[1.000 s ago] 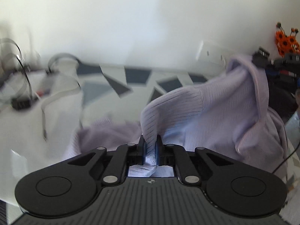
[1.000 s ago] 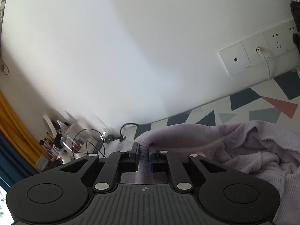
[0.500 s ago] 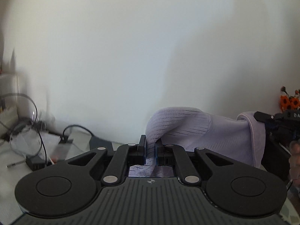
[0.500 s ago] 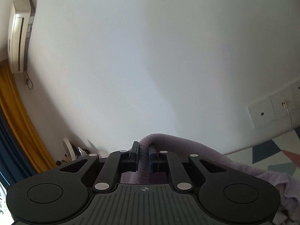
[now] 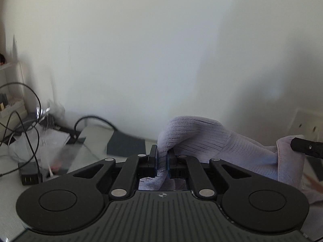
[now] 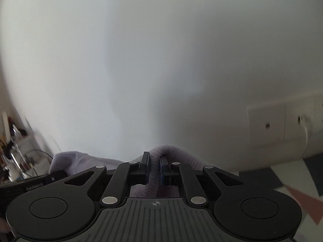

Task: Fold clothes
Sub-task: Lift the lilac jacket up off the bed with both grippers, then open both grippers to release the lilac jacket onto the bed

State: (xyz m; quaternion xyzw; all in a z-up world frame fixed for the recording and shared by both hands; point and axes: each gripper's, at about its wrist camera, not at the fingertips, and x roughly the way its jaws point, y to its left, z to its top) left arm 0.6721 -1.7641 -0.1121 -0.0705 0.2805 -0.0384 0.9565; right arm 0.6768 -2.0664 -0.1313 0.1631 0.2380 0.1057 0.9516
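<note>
While both grippers are holding the lilac ribbed garment [image 5: 212, 141] up in front of the white wall [image 5: 141, 50], the left gripper [image 5: 162, 162] is clenching one bunched edge in its jaws and the right gripper [image 6: 154, 169] is pinching another. The cloth is sagging between them, so I judge the hands should be drawing apart evenly to tauten it before lowering it flat onto the patterned bench [image 6: 292, 181].
</note>
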